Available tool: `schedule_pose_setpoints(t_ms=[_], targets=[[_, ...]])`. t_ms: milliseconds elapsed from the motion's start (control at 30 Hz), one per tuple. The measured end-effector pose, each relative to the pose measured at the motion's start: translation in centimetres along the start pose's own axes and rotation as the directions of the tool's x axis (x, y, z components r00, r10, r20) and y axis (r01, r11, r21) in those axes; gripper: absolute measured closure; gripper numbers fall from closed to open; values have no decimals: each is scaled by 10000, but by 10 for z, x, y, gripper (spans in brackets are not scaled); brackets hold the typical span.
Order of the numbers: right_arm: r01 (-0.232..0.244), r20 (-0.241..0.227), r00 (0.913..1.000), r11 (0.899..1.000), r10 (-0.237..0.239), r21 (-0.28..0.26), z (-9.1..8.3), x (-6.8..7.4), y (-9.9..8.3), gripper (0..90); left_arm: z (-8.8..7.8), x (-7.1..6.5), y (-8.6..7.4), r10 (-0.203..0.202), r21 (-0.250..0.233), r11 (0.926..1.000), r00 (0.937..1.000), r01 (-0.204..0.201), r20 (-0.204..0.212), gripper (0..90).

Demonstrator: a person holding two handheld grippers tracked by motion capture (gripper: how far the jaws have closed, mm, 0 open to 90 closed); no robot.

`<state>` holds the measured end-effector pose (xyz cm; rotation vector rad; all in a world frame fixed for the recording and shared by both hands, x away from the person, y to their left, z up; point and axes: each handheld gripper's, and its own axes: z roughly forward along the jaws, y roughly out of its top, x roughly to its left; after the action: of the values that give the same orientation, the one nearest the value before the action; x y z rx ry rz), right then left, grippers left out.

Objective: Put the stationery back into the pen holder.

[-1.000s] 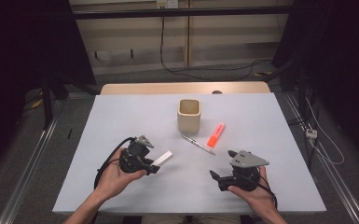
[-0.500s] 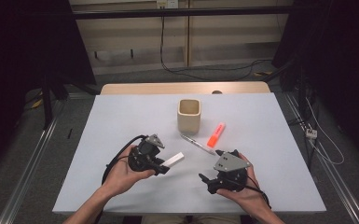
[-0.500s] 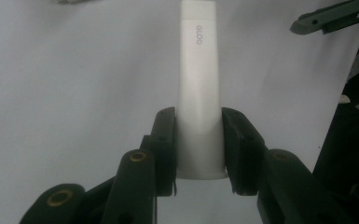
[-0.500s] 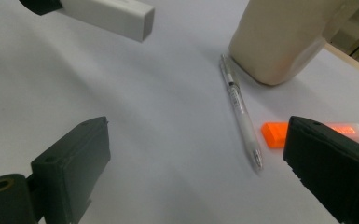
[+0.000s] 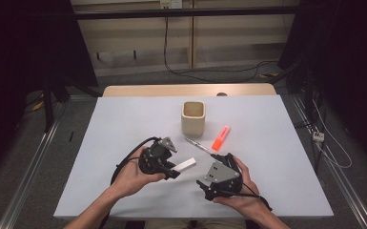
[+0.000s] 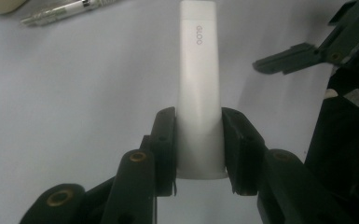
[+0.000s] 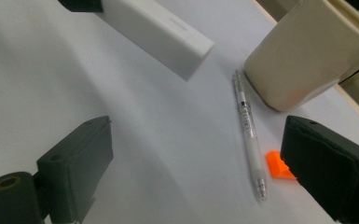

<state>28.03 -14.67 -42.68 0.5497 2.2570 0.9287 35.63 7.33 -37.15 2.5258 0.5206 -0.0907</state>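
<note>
Table surface and items resting on it

The white table (image 5: 124, 124) carries a beige square cup (image 5: 193, 118) standing upright near its centre; a clear pen (image 5: 198, 144) lies just in front of the cup, and an orange highlighter (image 5: 220, 138) lies beside the pen, to the cup's right.

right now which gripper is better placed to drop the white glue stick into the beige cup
Left. The left gripper is shut on the glue stick; the right gripper is open and empty. Cup stands beyond.
</note>
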Motion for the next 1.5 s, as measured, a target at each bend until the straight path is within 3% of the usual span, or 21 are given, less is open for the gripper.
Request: schedule_pose_setpoints(t_ms=[267,400,600,800,833,1000,1033,1167,1200,1267,1333,1433,1467,1500], targets=[[1117,538,9923,9937,-1116,-1,1,5,4,168,6,-4,8,215,156,9996,9996,-218,196,674],[1368,536,9892,9906,-1364,-33,-1,7,6,196,8,-3,11,274,241,9993,9990,-283,348,674],[2102,877,9736,9775,-2107,149,0,11,7,244,12,-2,14,250,353,9990,9985,-267,486,674],[2879,1368,9476,9573,-2887,265,3,15,7,299,17,1,22,308,616,9975,9977,-346,610,674],[3166,1302,9389,9478,-3187,369,3,14,6,304,17,0,23,273,553,9980,9977,-308,624,674],[3687,1541,9153,9281,-3721,511,4,16,3,357,20,0,27,352,686,9968,9969,-400,698,674],[3851,1607,9071,9212,-3890,558,3,17,2,368,21,0,28,332,700,9968,9969,-382,711,675],[4052,1801,8958,9131,-4064,450,4,17,-1,419,24,0,31,338,688,9969,9965,-391,767,675],[4223,1798,8875,9050,-4242,507,5,17,-1,429,24,1,33,380,716,9965,9961,-437,795,675],[4317,1936,8801,9004,-4336,543,6,19,-3,444,26,0,35,407,677,9966,9954,-466,866,674],[4559,2049,8659,8885,-4562,517,6,20,-3,460,28,-2,38,393,775,9959,9952,-463,896,674],[4685,2195,8575,8825,-4654,411,5,22,-2,476,31,-3,40,368,767,9961,9945,-444,978,674],[4815,2241,8491,8753,-4783,436,5,23,-2,484,31,-2,41,383,808,9957,9946,-462,967,675],[4805,2263,8497,8761,-4762,393,5,24,-2,495,31,-2,41,330,753,9963,9949,-403,955,674]])
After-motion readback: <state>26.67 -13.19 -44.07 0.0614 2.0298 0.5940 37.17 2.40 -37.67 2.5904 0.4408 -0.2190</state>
